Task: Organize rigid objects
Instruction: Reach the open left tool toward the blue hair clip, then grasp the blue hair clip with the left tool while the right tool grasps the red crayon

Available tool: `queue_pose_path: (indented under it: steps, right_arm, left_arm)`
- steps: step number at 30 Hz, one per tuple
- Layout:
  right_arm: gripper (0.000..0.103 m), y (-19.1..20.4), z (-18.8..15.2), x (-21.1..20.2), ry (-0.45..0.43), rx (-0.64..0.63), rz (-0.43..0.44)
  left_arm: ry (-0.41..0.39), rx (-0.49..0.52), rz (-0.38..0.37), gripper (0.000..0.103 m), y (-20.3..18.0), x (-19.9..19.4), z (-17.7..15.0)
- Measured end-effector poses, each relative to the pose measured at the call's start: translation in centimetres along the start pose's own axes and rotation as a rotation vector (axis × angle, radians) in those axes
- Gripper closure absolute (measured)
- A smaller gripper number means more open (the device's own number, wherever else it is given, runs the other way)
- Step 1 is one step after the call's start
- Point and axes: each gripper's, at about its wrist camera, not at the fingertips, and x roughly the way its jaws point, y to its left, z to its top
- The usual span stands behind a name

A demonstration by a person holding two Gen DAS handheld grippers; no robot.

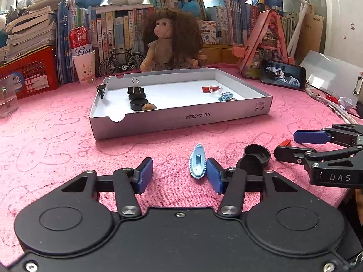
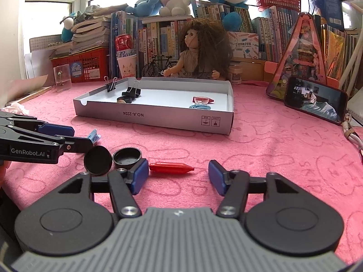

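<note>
Nearest, the left gripper [image 1: 179, 175] stands spread, a light blue clip [image 1: 197, 164] lying on the pink cloth [image 1: 56, 147] just beside its right pad, unpinched. The right gripper [image 2: 179, 176] is likewise spread around a red cap [image 2: 170, 167]. Farther off, near the desk's back edge, the white tray [image 2: 158, 119] holds binder clips [image 2: 132, 90].

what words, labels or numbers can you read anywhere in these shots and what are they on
"NO.A-2224", upside down, on the front wall of the white box.
"Bud...", partly hidden, on the red can standing in a paper cup.
"DAS" on the right gripper.
"GenRobot.AI" on the left gripper.
Book spines, the basket label and the symbols on the box are too small or blurred to read.
</note>
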Motion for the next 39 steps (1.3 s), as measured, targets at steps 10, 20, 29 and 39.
queue_pose_path:
  steps: [10, 20, 29, 39]
  right_arm:
    - [0.036, -0.1, 0.0, 0.1, -0.005, 0.010, -0.014]
    - [0.034, -0.8, -0.1, 0.0, -0.022, 0.047, -0.064]
    - [0.031, -0.8, -0.2, -0.3, -0.041, 0.081, -0.087]
    - [0.024, 0.3, -0.2, -0.4, -0.084, 0.089, -0.169]
  left_arm:
    - [-0.003, -0.016, 0.005, 0.053, 0.0, 0.2, 0.3]
    - [0.001, -0.005, 0.081, 0.051, 0.9, 0.1, 0.0]
    - [-0.049, -0.066, 0.018, 0.043, 1.7, -0.9, 0.5]
    - [-0.036, -0.043, 0.075, 0.041, -0.8, 0.8, 0.8]
